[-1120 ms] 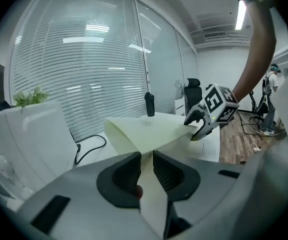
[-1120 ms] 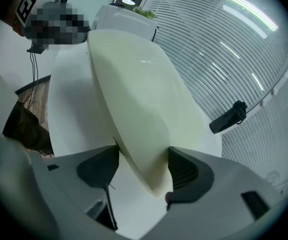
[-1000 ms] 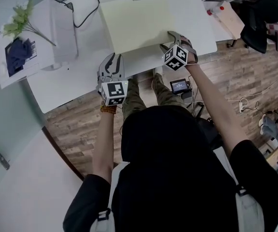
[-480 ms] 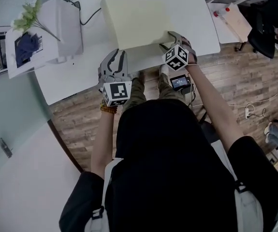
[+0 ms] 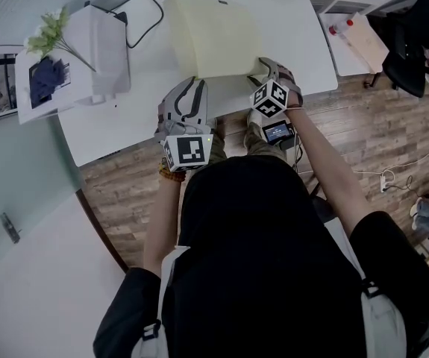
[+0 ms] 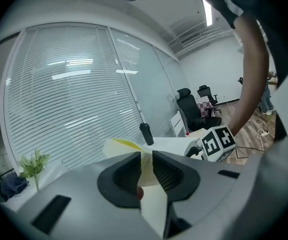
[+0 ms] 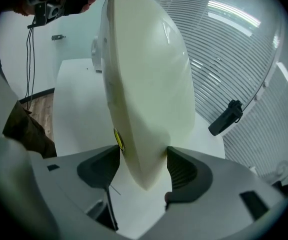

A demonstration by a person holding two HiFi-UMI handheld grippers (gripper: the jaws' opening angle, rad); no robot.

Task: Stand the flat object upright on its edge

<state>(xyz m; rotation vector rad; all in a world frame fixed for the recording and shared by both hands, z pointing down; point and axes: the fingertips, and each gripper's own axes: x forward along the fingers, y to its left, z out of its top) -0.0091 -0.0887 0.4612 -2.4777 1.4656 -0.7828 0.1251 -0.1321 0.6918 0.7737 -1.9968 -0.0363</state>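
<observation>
A white table [image 5: 124, 118] is set on a wood-plank floor [image 5: 371, 118] — pale slatted blinds [image 6: 68, 99] are hung along its far side. Further back, black office chairs [image 6: 191, 109] are seen, and the room is lit by a ceiling strip light [image 6: 207, 11]

Two grippers show, the left gripper [image 5: 190, 88] and the right gripper [image 5: 268, 64]. One pale flat object [image 5: 214, 32], one white bench [image 5: 124, 118], one green plant [image 5: 46, 33]; seemingly two office chairs [image 6: 190, 109].

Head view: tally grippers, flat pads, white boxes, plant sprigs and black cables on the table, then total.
Grippers: 2, left gripper and right gripper
Pale yellow flat pad: 1
White box: 1
Green plant sprig: 1
Black cable: 1
Total: 6
</observation>
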